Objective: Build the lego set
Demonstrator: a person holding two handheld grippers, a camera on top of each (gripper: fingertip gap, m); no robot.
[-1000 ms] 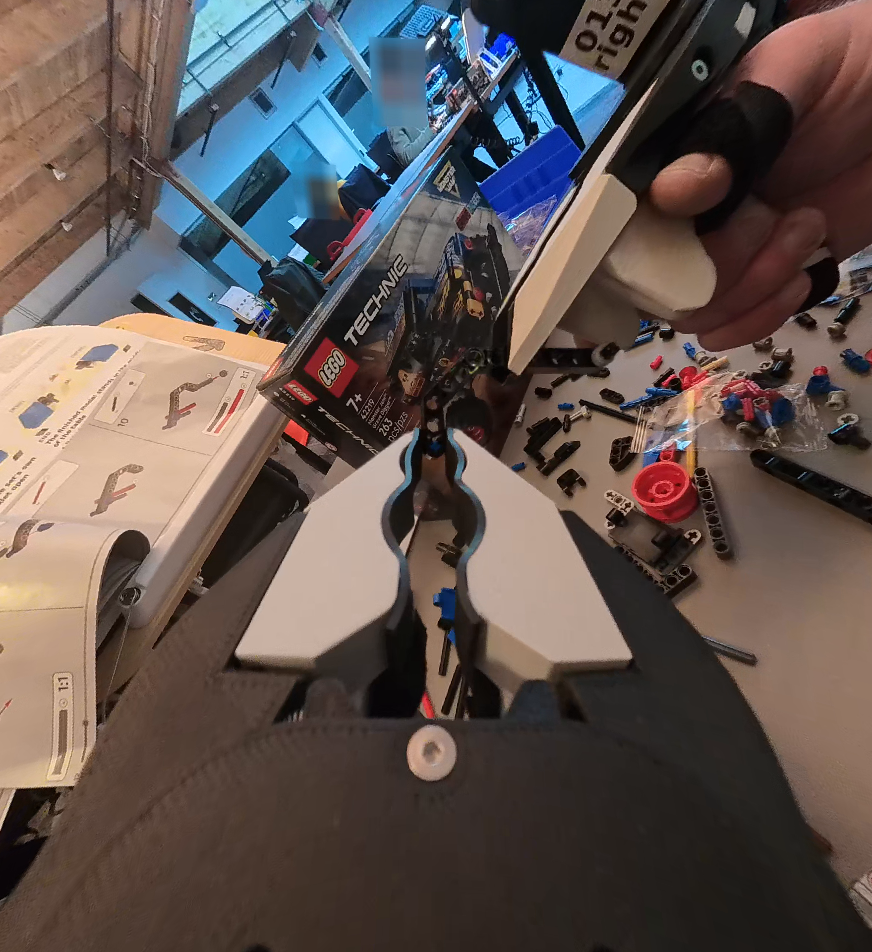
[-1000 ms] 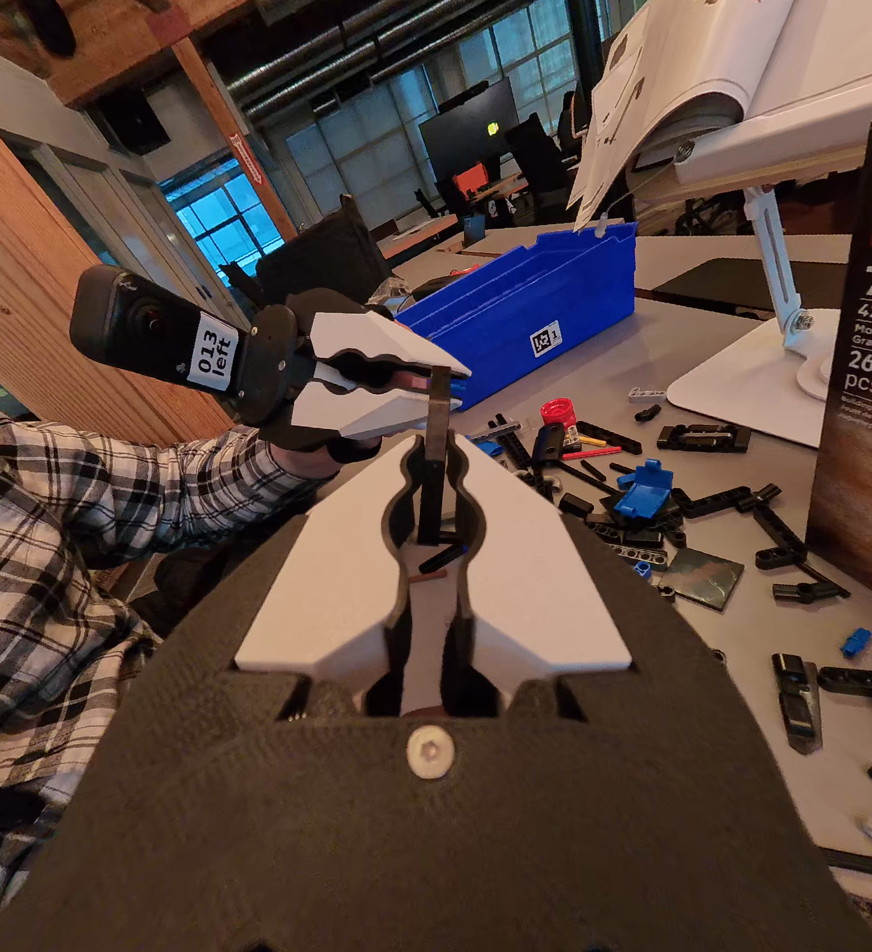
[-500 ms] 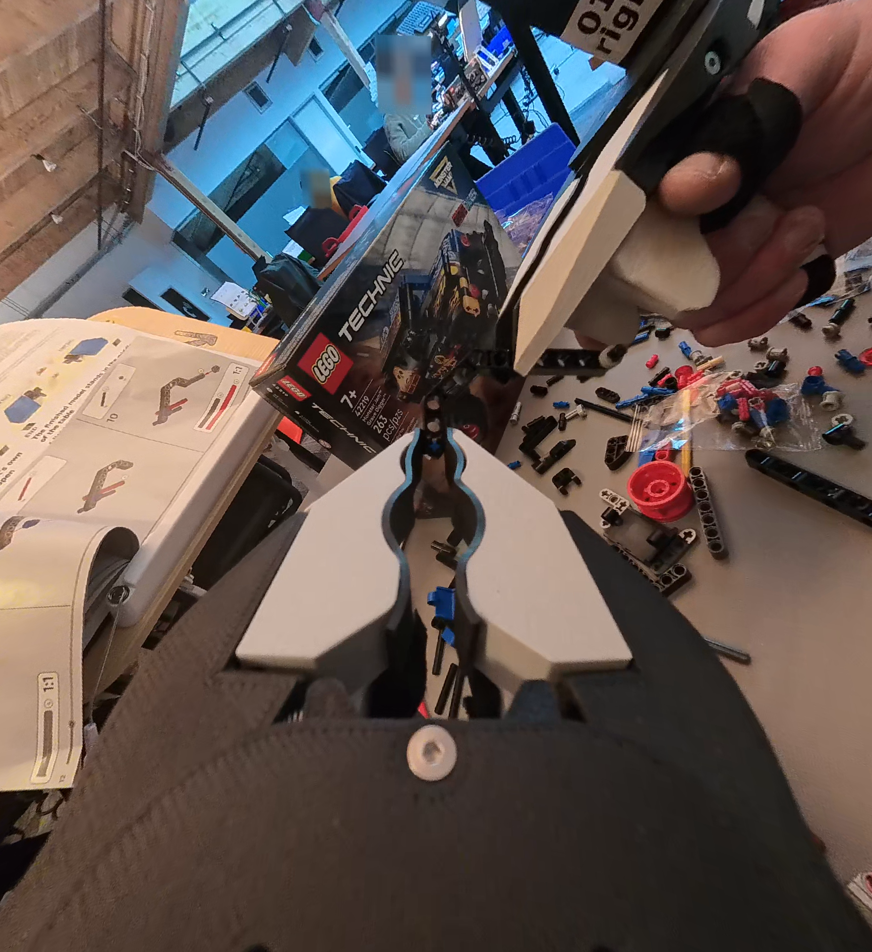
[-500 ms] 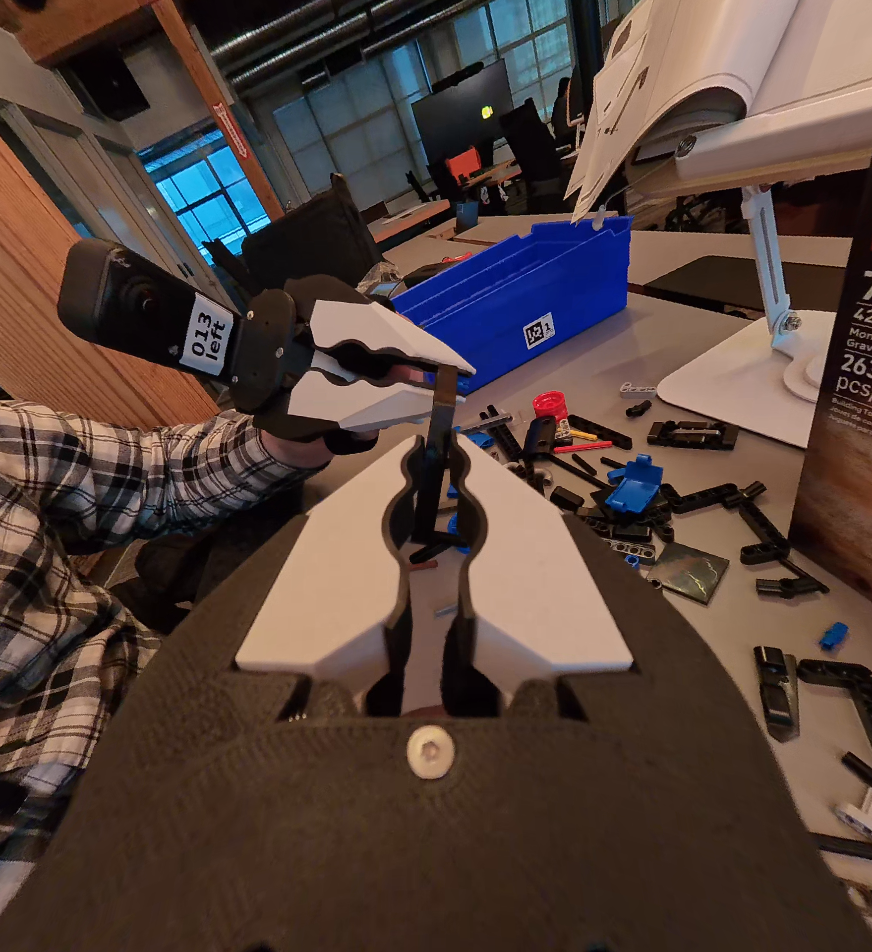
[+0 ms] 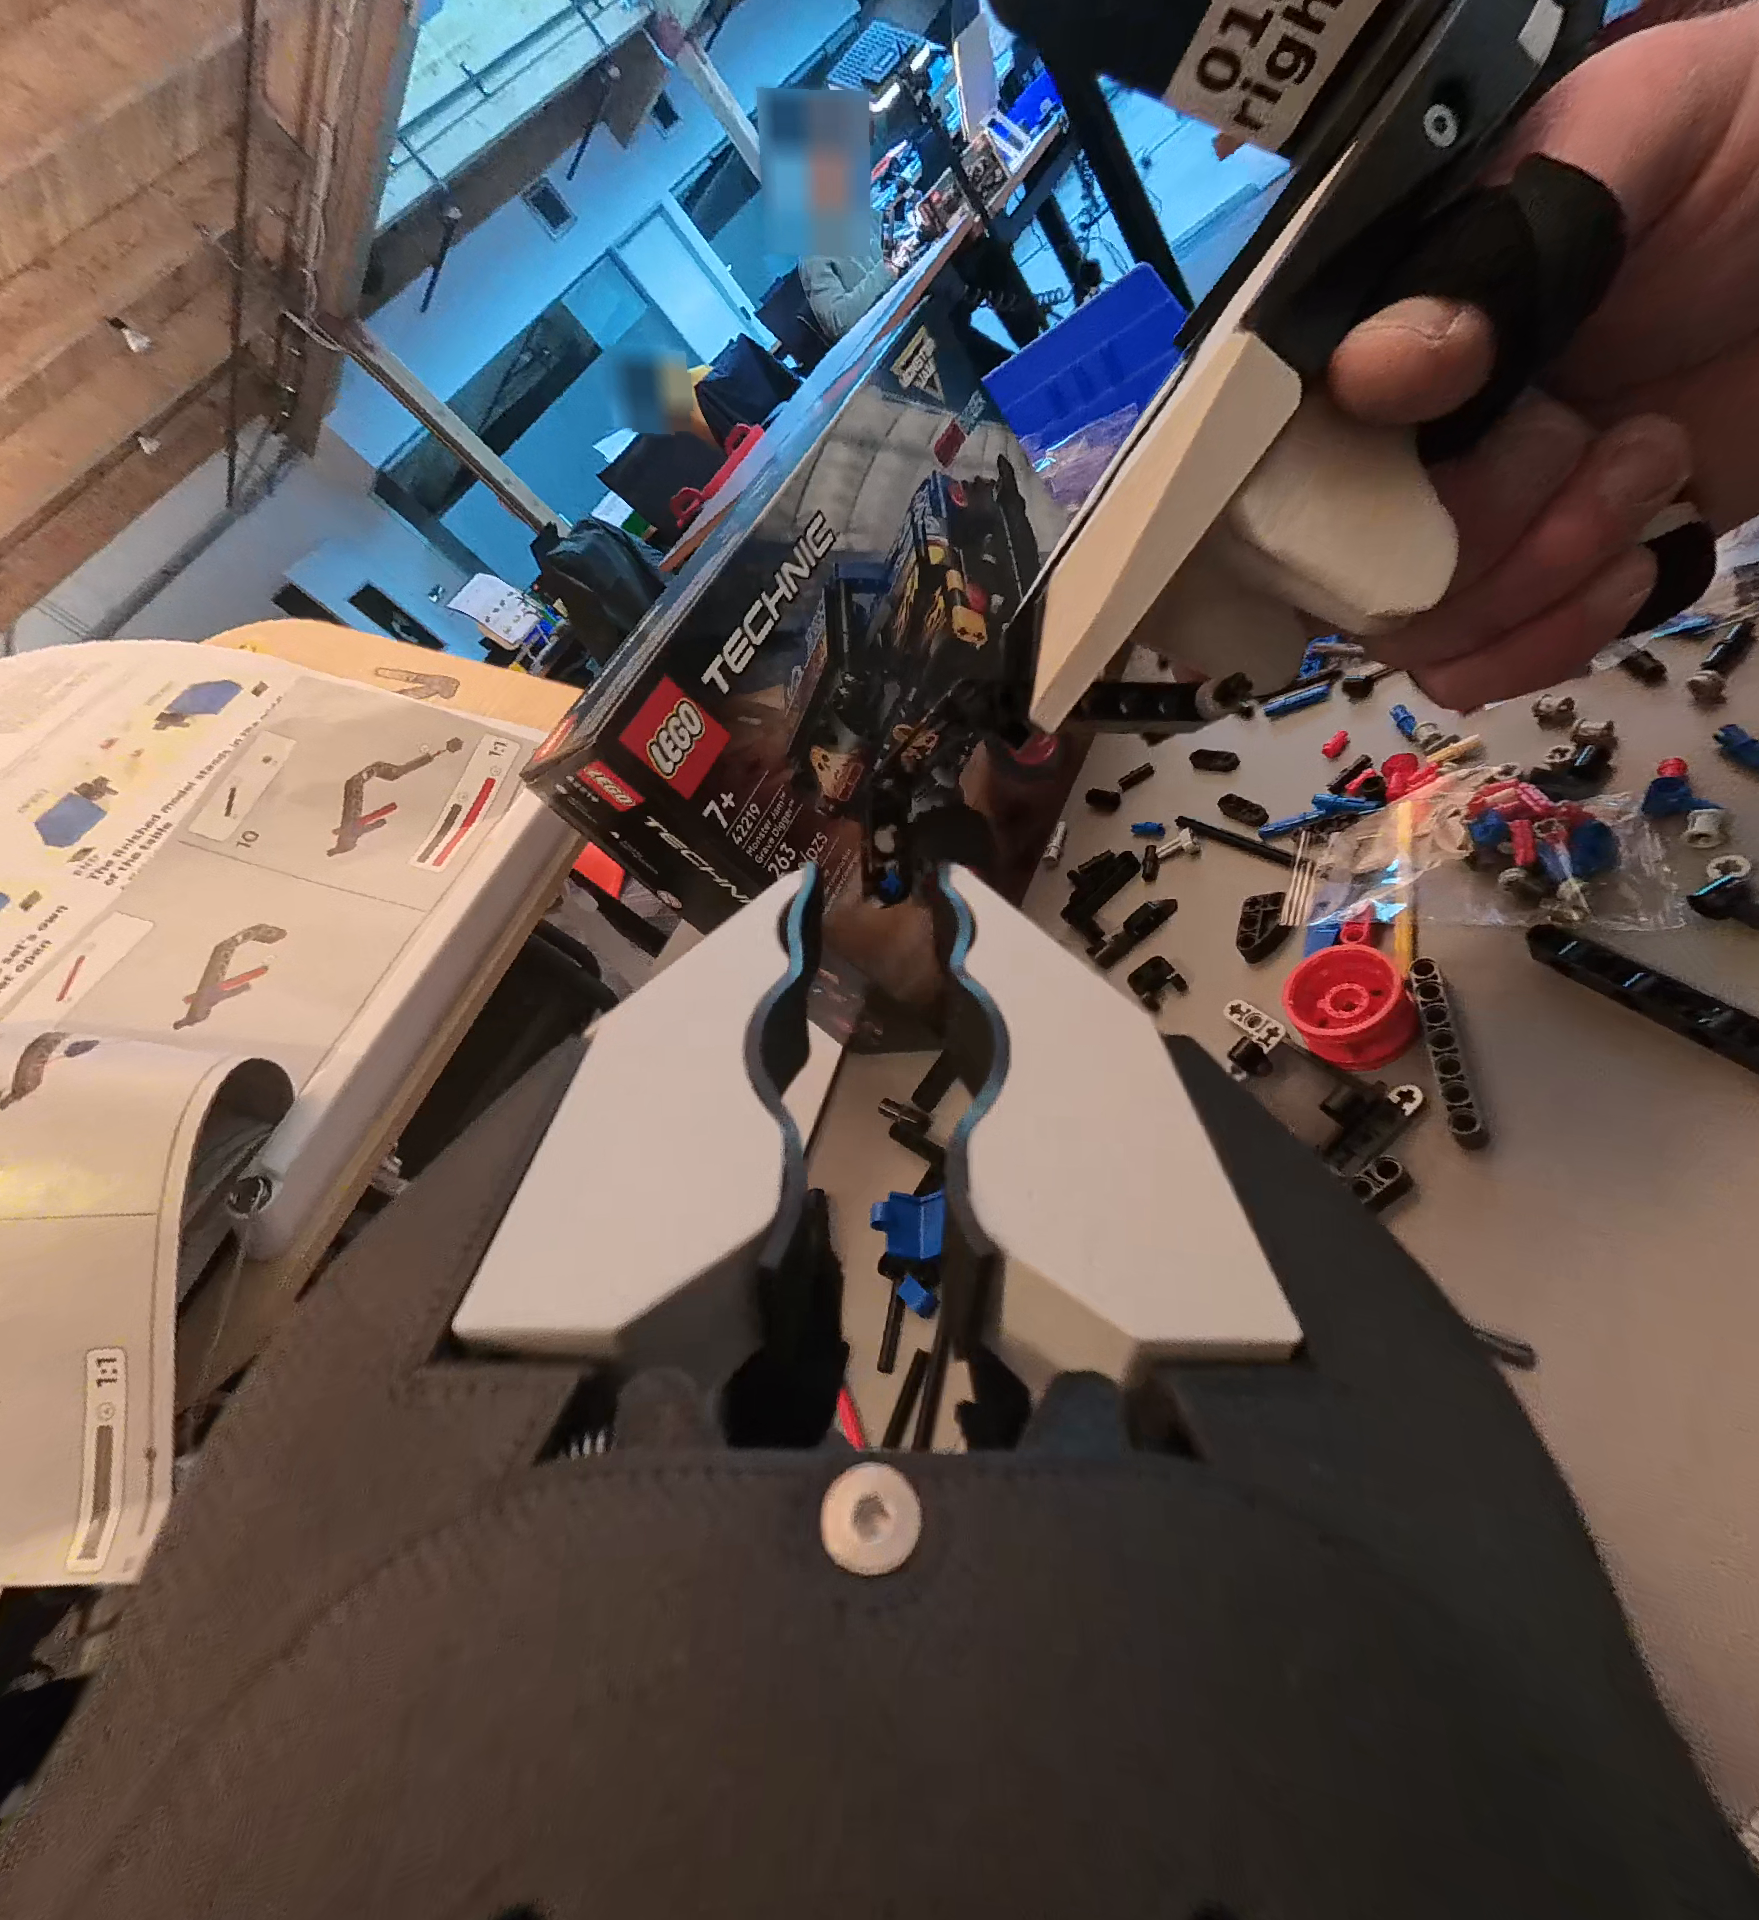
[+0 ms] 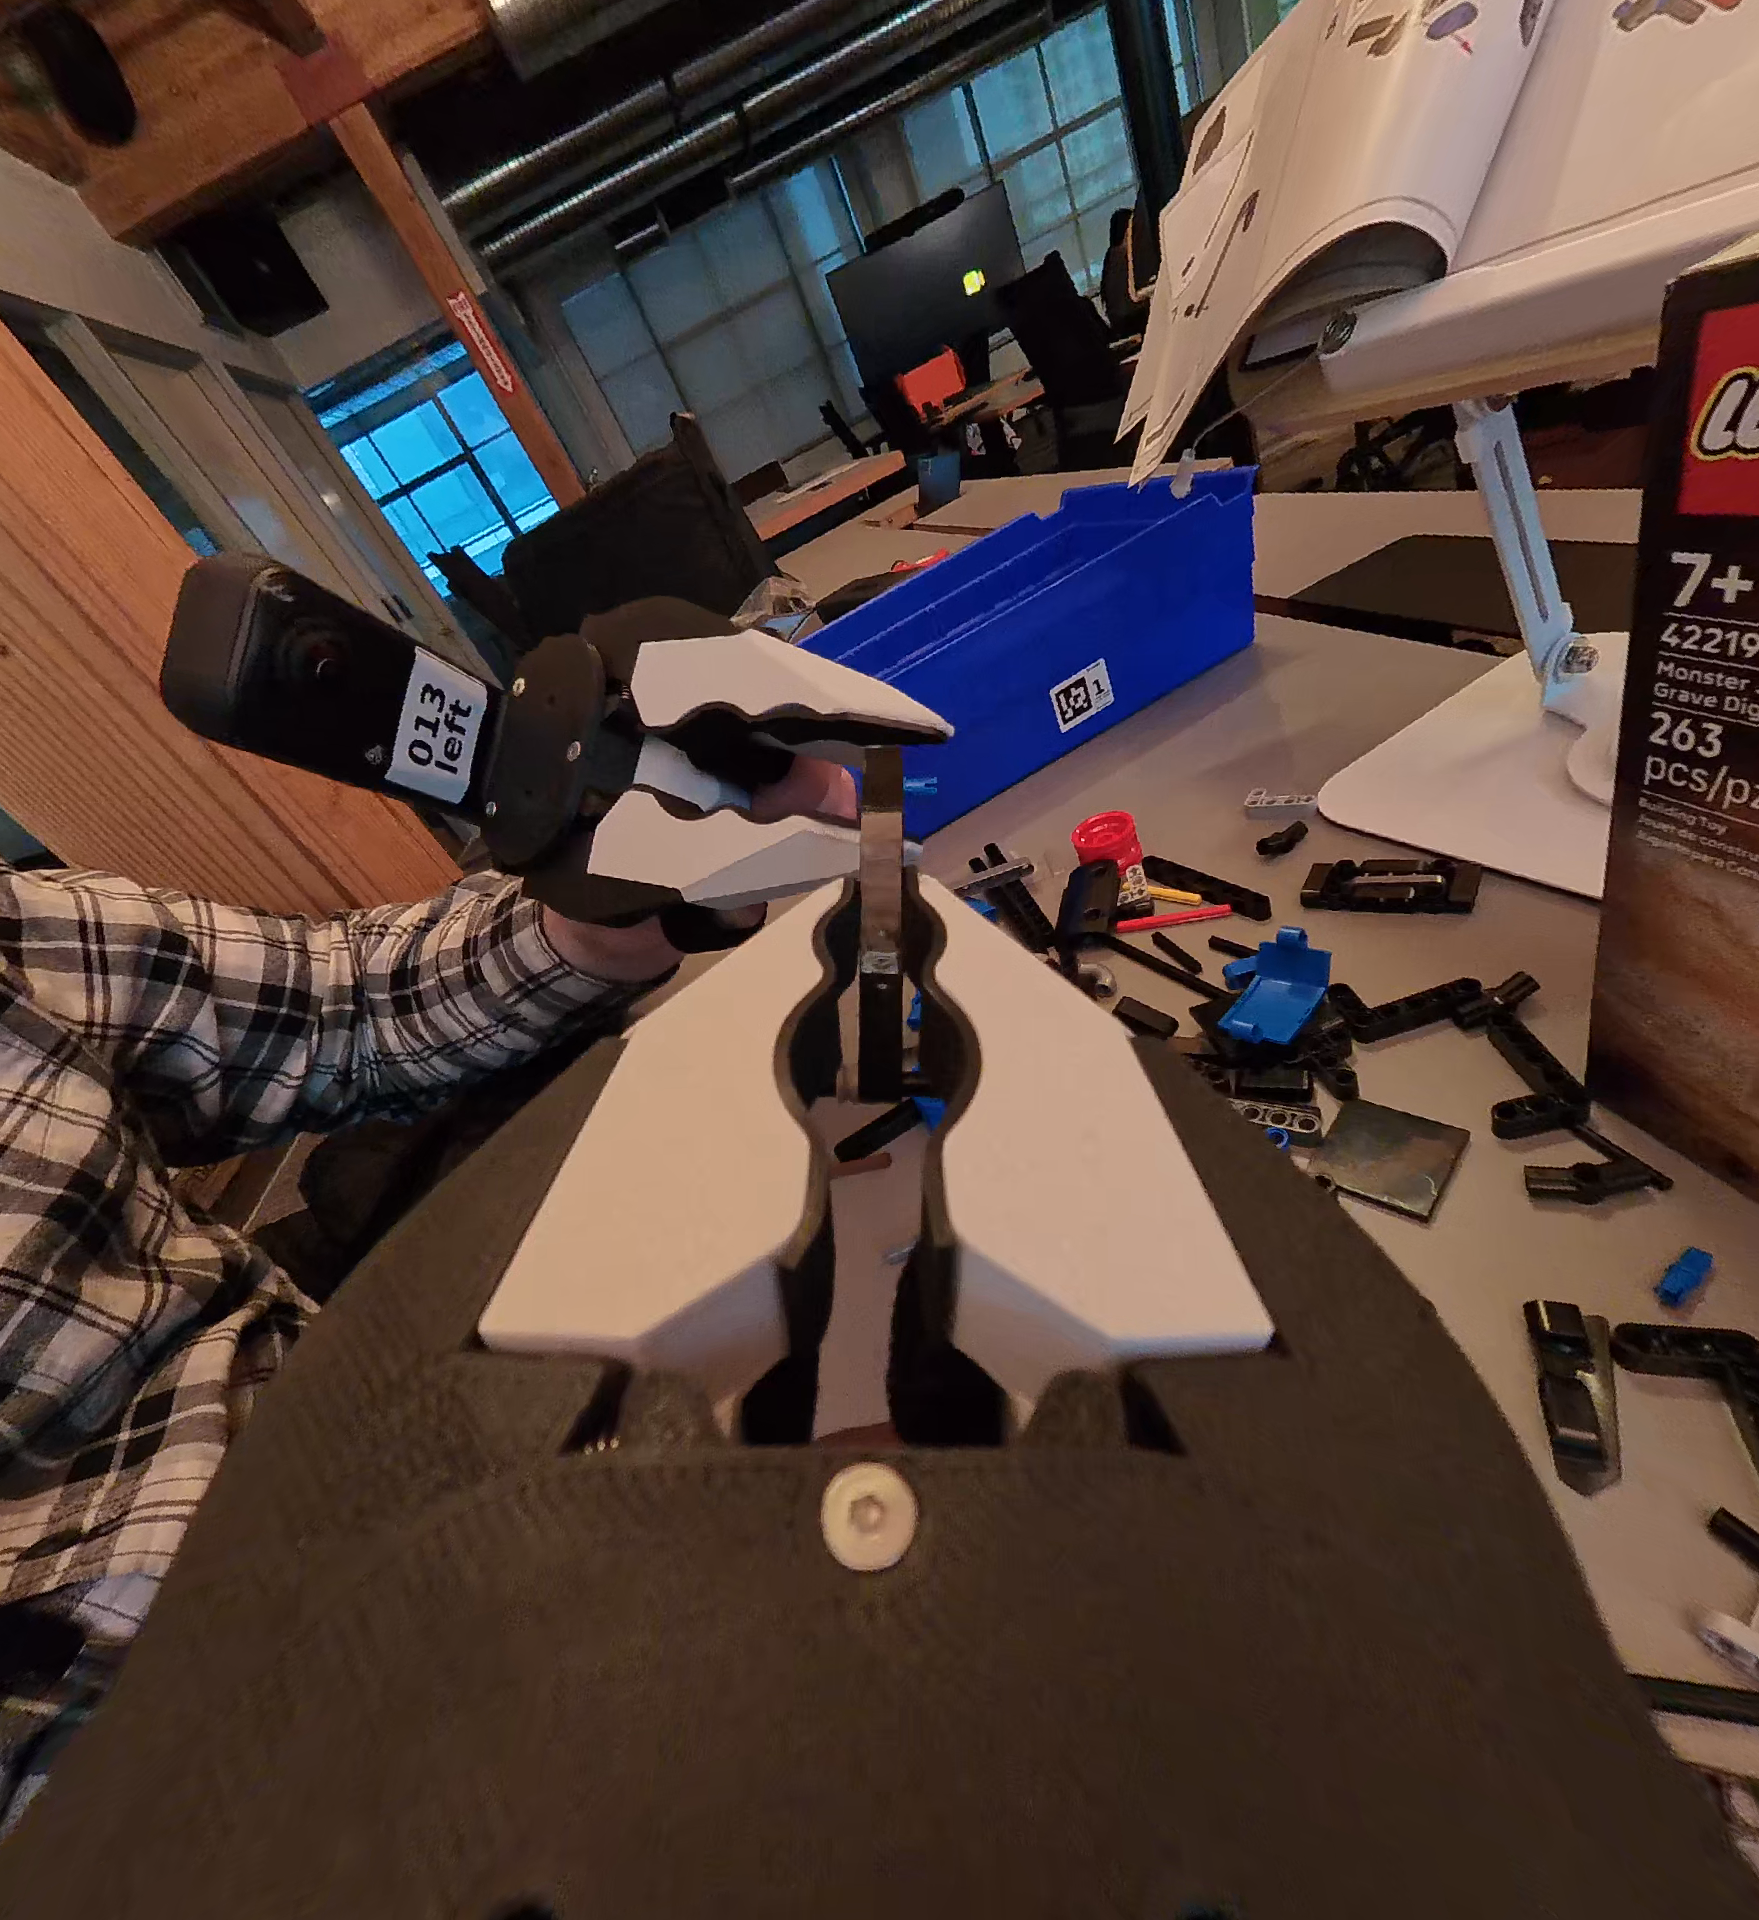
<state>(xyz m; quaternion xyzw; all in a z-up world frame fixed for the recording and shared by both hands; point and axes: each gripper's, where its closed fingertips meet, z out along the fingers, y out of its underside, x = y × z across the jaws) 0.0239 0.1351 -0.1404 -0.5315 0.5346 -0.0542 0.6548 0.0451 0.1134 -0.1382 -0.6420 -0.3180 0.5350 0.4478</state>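
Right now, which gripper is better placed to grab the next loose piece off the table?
Left, probably. The right gripper is shut on the upright black beam; the left gripper is open and looks empty, with loose pieces on the table beneath its fingers.

The right gripper is closed with its fingertips pinched together and pointing forward, while the left gripper, held in a hand with a plaid sleeve, lies sideways with its jaws parted a little at the tips.
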